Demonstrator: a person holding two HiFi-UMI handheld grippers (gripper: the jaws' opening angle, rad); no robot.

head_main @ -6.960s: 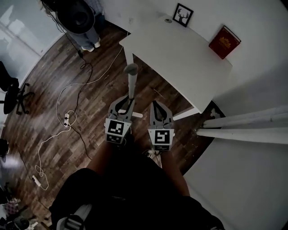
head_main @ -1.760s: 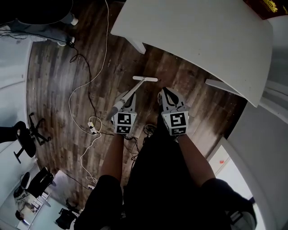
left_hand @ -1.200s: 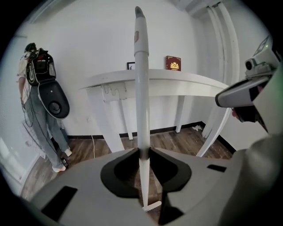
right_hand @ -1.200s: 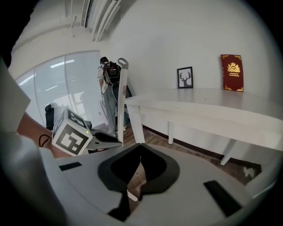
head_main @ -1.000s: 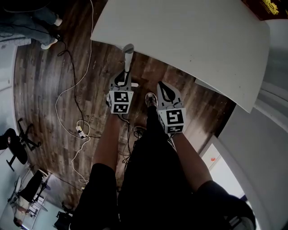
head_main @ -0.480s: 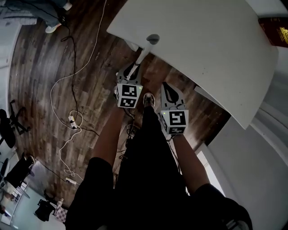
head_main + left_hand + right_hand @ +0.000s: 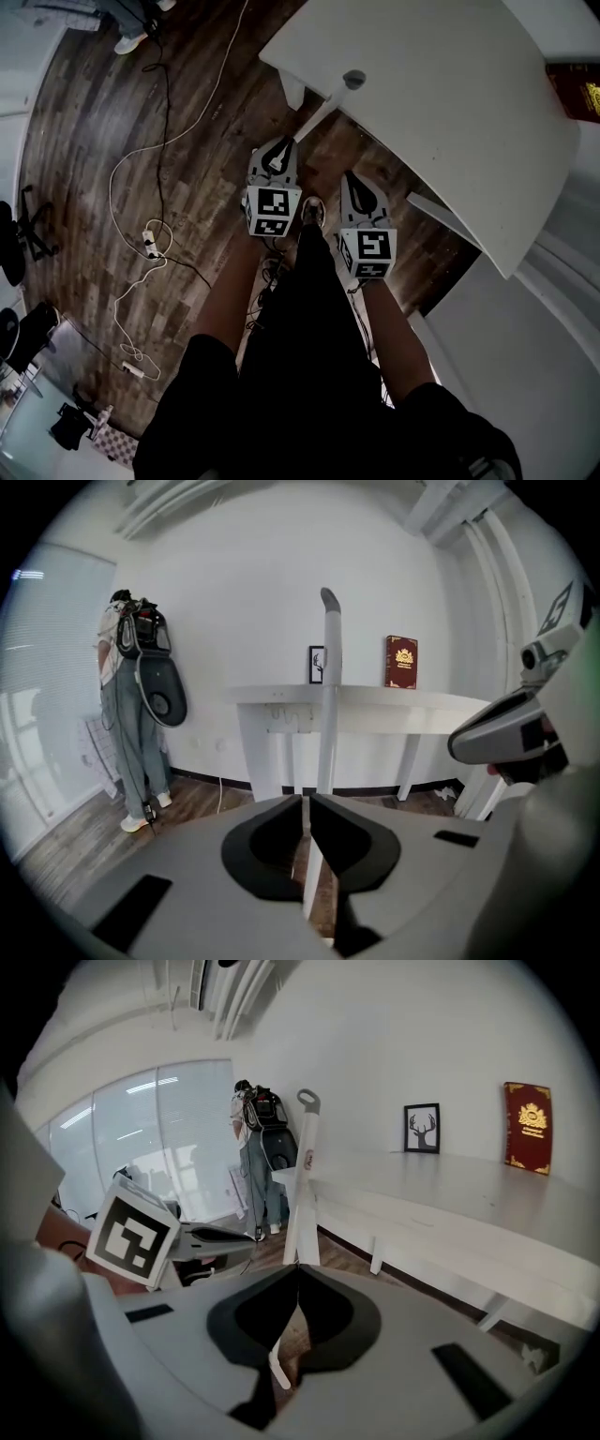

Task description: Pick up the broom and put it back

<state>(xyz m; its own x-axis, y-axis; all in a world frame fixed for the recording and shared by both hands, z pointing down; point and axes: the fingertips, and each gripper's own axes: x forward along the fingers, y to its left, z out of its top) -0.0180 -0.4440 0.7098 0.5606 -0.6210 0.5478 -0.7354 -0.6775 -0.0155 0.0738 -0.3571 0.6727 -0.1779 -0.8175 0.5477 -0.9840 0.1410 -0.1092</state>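
2 tools show, side by side over the wood floor (image 7: 112, 122). Your left tool (image 7: 306, 801) is closing its jaws and already pinches the white handle of the broom (image 7: 328, 696). The broom stands upright just in front of the white worktop (image 7: 450, 112), its grey end rising past the worktop's edge. Your right tool (image 7: 298, 1267) is pressed together with nothing in it, apart from the broom. 1 red book (image 7: 401, 662) and 1 framed deer picture (image 7: 318, 665) stand on the worktop.
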